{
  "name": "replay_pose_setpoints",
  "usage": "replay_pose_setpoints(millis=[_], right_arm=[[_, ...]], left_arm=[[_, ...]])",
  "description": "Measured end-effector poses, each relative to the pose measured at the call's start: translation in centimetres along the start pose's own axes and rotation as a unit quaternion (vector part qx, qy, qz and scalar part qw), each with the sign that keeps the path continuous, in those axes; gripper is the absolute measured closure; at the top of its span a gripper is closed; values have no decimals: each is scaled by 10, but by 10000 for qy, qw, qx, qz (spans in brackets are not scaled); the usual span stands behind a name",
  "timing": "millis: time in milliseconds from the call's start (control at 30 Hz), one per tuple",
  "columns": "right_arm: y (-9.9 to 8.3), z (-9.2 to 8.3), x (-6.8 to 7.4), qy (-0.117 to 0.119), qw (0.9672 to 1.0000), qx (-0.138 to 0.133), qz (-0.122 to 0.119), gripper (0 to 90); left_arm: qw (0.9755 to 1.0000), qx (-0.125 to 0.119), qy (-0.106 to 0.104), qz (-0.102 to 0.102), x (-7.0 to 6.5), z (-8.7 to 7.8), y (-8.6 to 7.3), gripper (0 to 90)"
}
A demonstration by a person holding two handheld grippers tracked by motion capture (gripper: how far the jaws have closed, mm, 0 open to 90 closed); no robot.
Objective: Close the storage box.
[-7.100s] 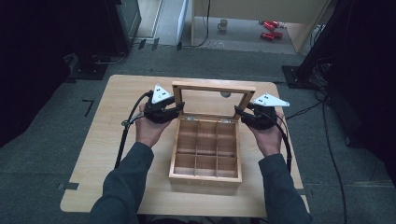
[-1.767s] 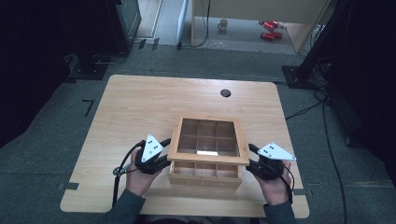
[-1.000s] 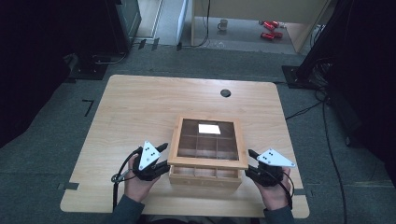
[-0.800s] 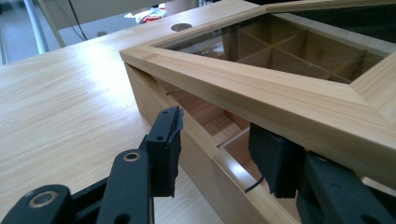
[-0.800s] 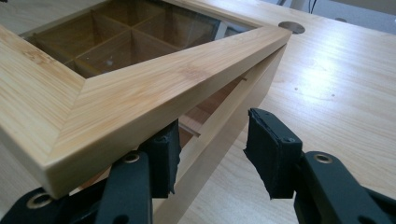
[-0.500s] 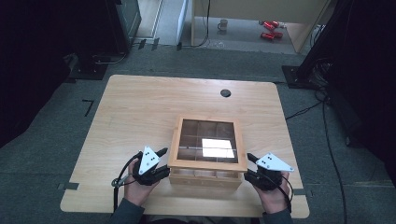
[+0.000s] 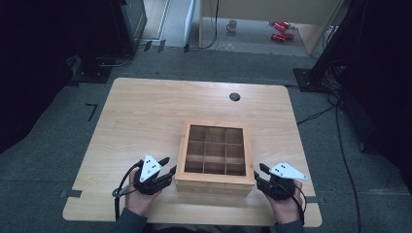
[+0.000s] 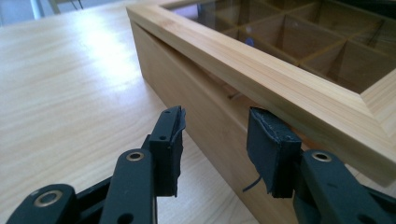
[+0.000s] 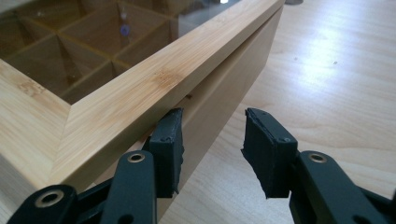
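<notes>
The left tongs (image 7: pixel 163 171) stand apart, empty, at the left side of the wooden box (image 7: pixel 214 156), one pad just under the lid edge. The box sits on the desk (image 7: pixel 145 111) between the two tongs, lid (image 8: pixel 261 60) almost down; a narrow gap remains, so closing appears nearly complete. The right tongs (image 7: pixel 260 175) stand apart, empty, at the right side. Count: one box, nine compartments, one lid, two tongs.

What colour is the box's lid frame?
Light natural wood lid frame, best in the right gripper view.
</notes>
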State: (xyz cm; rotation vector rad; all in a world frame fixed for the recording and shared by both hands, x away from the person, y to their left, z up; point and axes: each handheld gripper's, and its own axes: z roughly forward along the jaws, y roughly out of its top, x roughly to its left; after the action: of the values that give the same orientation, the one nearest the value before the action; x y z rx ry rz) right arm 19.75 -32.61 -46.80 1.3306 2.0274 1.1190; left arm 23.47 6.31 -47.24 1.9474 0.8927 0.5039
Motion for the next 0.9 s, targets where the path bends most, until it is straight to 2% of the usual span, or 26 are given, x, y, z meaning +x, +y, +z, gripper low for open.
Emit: replay_pose_setpoints(millis=[133,233,300,533,700,900], right_arm=[[-2,3,-2,-11,10000,68,28,584],[-3,4,-2,-72,9999,126,-9,586],[-5,6,-1,-180,9996,198,-44,599],[-5,5,-6,-76,9998,129,106,549],[-5,1,-7,-159,9998,65,56,532],[-5,-3,-13,-208,9997,9,137,521]], left_arm=[[9999,48,91,6,1,0,0,576],[9998,-151,-45,-144,4,-4,1,573],[9998,-150,-34,-84,3,-5,2,564],[9999,-111,1,-75,4,-4,-1,562],[9998,-160,47,-108,8,-9,-2,557],[9994,-221,191,-184,18,-19,-5,549]])
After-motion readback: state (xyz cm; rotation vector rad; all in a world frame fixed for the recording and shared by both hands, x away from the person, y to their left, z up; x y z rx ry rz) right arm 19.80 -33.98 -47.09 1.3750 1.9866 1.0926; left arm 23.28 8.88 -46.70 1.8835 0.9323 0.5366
